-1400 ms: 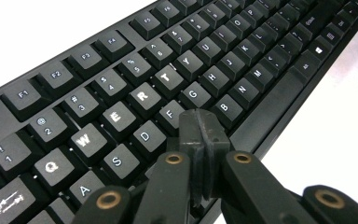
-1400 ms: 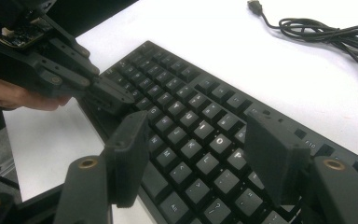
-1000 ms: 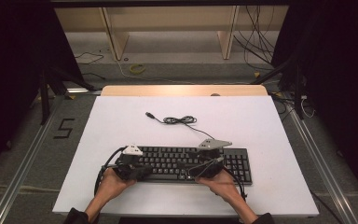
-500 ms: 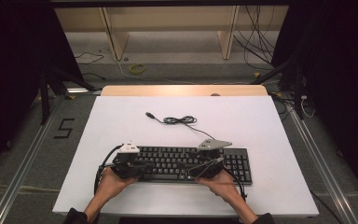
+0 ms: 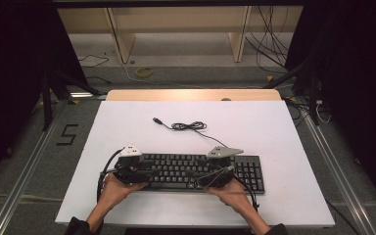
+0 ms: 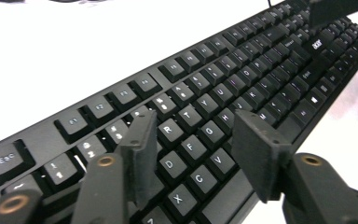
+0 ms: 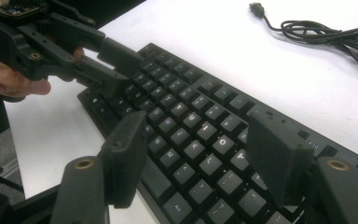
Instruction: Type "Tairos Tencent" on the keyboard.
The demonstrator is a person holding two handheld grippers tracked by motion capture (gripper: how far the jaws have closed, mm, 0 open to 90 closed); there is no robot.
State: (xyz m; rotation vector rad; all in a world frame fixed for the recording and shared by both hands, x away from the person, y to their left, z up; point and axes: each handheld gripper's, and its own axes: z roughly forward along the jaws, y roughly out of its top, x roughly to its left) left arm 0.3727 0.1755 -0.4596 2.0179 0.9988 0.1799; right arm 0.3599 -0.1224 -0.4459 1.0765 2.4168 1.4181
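Observation:
A black keyboard (image 5: 191, 170) lies flat near the front of the white table (image 5: 274, 132). Its thin cable (image 5: 188, 126) coils behind it and ends in a loose USB plug (image 7: 256, 8). My left gripper (image 5: 144, 172) is over the keyboard's left end, open, its jaws straddling the letter keys (image 6: 196, 122) around R and F. My right gripper (image 5: 204, 180) is over the keys right of the middle, also open (image 7: 196, 122), with nothing between its jaws. From the right gripper view, the left gripper (image 7: 107, 65) sits low over the far end of the keyboard. Whether either gripper's jaws touch the keys I cannot tell.
The table's front edge is just behind the person's hands (image 5: 117, 188). A wooden strip (image 5: 191, 95) borders the table's far edge. Floor cables (image 5: 269, 29) and shelf legs lie beyond it. Metal rails (image 5: 24, 171) run along both sides.
The left gripper has edged slightly left along the keyboard. The right gripper and the keyboard have stayed put.

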